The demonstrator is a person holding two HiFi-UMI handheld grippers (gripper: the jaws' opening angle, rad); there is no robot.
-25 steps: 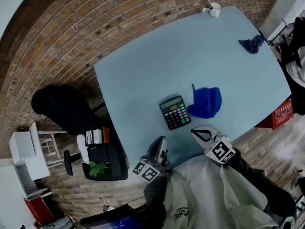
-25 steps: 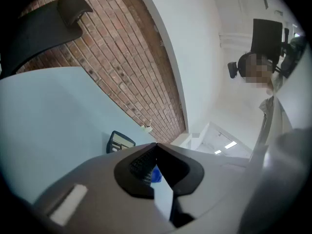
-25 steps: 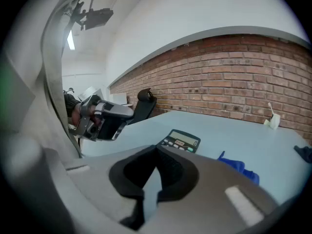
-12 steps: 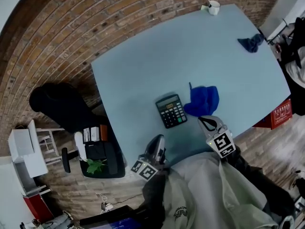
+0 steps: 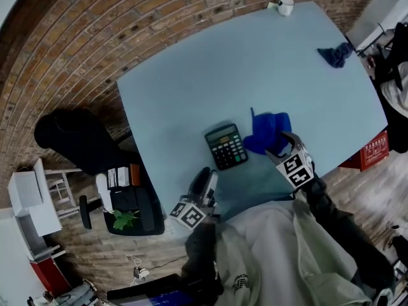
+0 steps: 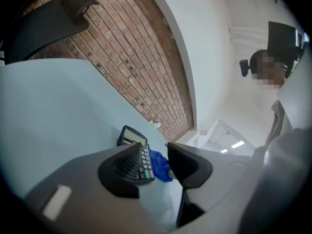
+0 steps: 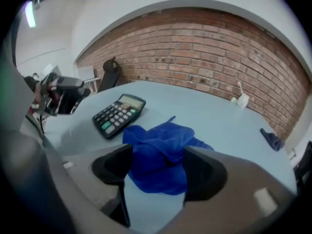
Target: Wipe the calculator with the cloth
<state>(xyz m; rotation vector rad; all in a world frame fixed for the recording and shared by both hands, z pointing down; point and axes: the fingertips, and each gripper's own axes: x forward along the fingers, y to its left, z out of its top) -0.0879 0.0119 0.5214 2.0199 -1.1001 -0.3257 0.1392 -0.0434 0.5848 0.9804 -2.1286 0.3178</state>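
Right tongs (image 7: 158, 155): jaws wide apart, having just been opening. The blue cloth (image 7: 163, 147) lies in the gap ahead, not yet pinched.
Left tongs (image 6: 156, 154): jaws partly apart, also just opened, with nothing between them.
Calculator (image 5: 226, 146): lower centre of the head view, flat on the pale table (image 5: 255, 62), with the cloth just beside it on the right.
Risk, thin grab: the cloth is crumpled. If the jaws close on a top fold only, it may slip free mid-wipe.
Risk, sliding calculator: nothing steadies it. A firm stroke could push it across the smooth top toward the bottom edge of the frame, unless the left tongs brace it.
Risk, bare jaws: with too little cloth under the tips, hard plastic would likely scrape the keys — or press them.
Risk, wrong cloth: a darker cloth (image 5: 335, 55) sits upper right, well apart — reaching for it would waste the move.
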